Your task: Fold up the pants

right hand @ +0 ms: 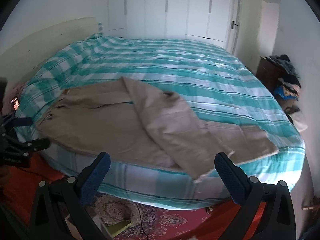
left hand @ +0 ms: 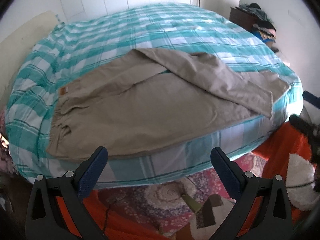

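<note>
While beige cotton pants (left hand: 140, 100) sprawl across the teal checked bedspread (left hand: 180, 30), left gripper (left hand: 159, 160) and right gripper (right hand: 162, 165) gape empty, clothes pile (right hand: 288, 80) right, wardrobe handles clearer rightward.

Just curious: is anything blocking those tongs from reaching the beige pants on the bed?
Nothing visible. Both the left tongs and right tongs hang open before the bed's edge, with open air up to the pants.

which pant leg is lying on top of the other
The far leg: it slants from the far side across the near leg, its frayed hem reaching the bed's front edge.
</note>
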